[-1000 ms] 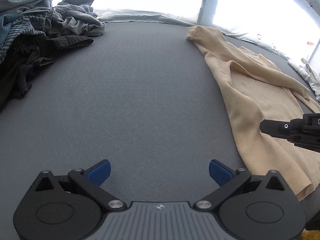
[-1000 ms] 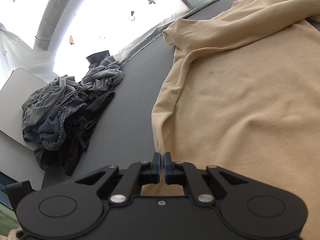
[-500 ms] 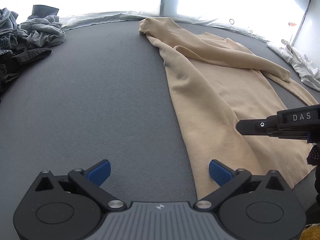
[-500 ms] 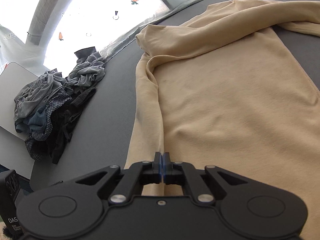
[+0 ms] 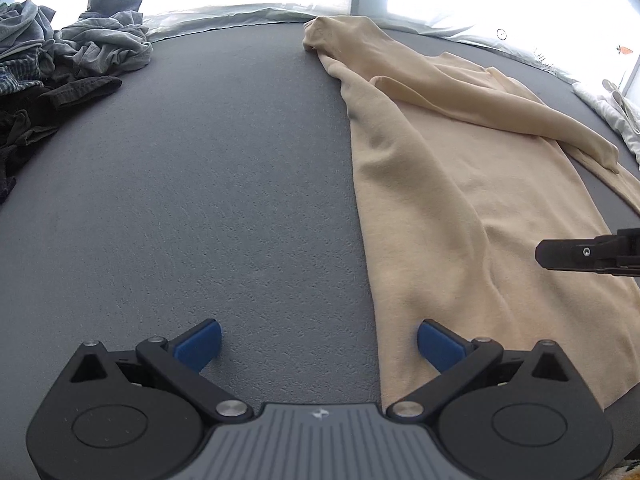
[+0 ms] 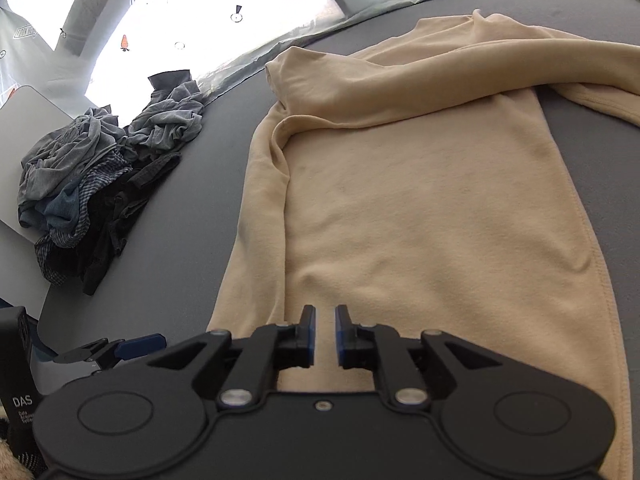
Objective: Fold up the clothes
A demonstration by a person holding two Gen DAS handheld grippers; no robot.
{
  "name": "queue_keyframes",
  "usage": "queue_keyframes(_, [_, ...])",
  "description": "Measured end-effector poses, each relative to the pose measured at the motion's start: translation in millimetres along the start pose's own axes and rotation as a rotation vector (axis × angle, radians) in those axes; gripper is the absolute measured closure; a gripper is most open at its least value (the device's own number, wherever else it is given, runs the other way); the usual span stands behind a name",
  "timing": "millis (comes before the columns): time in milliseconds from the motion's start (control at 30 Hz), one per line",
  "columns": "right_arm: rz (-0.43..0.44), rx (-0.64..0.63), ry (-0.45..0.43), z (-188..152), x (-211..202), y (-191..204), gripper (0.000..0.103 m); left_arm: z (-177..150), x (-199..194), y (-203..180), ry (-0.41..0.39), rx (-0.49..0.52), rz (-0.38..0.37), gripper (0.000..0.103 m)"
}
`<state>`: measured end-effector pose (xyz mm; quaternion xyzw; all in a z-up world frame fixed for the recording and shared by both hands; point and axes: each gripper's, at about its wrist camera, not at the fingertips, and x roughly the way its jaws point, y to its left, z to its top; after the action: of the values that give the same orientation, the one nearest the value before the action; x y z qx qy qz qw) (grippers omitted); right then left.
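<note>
Right gripper (image 6: 323,334) jaws, just parted (nothing between them), hover over the beige long-sleeved knit top (image 6: 420,208); left gripper (image 5: 318,346) stands wide open; the next fold is pending.

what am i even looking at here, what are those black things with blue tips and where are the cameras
These are two hand-held grippers; a person carries one in each hand, and each has a wide-angle camera looking along its fingers. One picture comes from the left gripper, whose jaws stand wide open and empty. The other comes from the right gripper: its jaws have just been opening, a small gap shows, nothing is between them. On the grey surface a beige long-sleeved top lies spread out, one sleeve folded across it. A heap of grey and dark clothes waits aside. Nothing is held.
</note>
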<state>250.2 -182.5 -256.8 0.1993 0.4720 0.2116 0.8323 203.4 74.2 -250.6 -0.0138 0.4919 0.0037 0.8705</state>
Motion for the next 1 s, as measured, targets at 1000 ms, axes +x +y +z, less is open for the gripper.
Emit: queue_keyframes(1000, [-0.439, 0.306, -0.371, 140, -70, -200, 0.059, 203, 101, 20, -0.112, -0.273, 0.021, 0.0])
